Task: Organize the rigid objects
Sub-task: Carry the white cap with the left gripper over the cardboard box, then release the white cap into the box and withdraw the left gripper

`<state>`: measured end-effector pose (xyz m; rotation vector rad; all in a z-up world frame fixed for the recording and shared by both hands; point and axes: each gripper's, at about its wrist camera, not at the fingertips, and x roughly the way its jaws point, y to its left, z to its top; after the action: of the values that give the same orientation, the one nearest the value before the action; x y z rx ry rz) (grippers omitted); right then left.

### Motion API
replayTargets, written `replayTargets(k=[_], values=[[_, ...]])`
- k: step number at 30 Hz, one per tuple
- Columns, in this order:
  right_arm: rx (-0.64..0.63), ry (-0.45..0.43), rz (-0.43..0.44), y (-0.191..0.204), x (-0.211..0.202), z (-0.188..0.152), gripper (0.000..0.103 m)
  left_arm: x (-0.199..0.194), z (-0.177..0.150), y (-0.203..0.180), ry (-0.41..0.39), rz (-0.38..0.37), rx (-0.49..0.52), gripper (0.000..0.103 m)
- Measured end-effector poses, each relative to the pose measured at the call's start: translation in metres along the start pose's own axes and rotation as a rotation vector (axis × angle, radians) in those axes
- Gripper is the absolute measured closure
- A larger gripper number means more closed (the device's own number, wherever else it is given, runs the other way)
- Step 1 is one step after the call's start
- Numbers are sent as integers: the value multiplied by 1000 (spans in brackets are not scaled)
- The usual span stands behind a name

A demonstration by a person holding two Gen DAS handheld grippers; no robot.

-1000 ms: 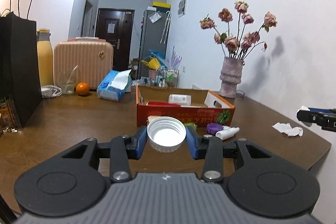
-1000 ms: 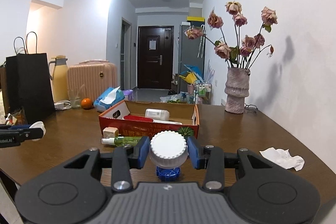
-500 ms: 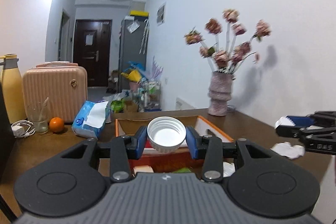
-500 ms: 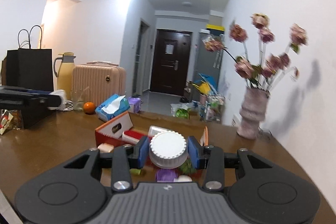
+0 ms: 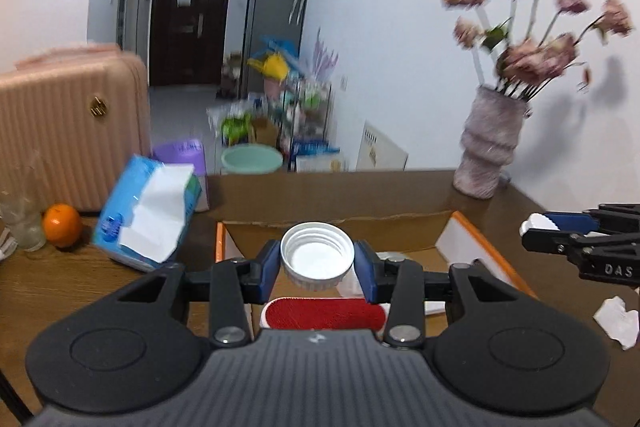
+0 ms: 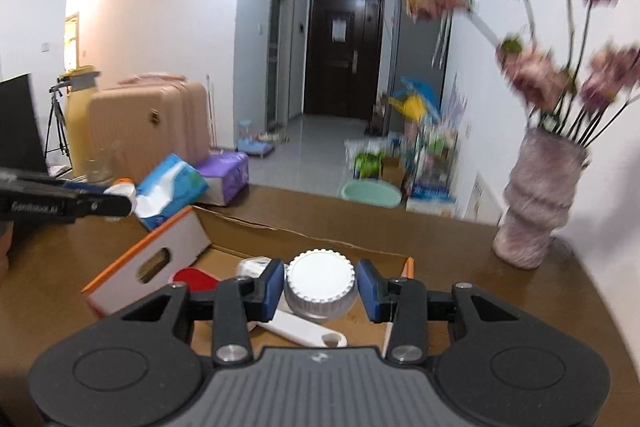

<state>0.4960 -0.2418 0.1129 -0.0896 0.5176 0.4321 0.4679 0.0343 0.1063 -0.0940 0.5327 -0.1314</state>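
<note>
Two caps over the box
We pinch each white cap (image 5: 317,259) (image 6: 321,285) in left gripper (image 5: 317,269) and right gripper (image 6: 321,289); release low over cardboard box (image 5: 332,215), lower centre.

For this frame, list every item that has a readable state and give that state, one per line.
Left hand-held gripper: shut on a white ribbed plastic cap, hollow side facing the camera.
Right hand-held gripper: shut on a white ribbed screw lid, closed top facing the camera.
Orange-edged cardboard box: open, items inside.
Blue tissue pack: open, tissue sticking out.
Pale ribbed vase: upright, holding flowers.
Dark door: closed.
</note>
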Motion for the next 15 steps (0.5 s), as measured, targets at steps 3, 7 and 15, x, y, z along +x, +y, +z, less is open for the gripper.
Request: replayTargets(k=[3,7,15], values=[[43,98,-6,-15,51,7,64,42,3,8,73,0,0,62],[51,225,-37,-27,112,8,64,95,1,20,188,-9,-13,62],[3,336,-85,-29,183,-8,55,139,-14,29,310,8,29,47]])
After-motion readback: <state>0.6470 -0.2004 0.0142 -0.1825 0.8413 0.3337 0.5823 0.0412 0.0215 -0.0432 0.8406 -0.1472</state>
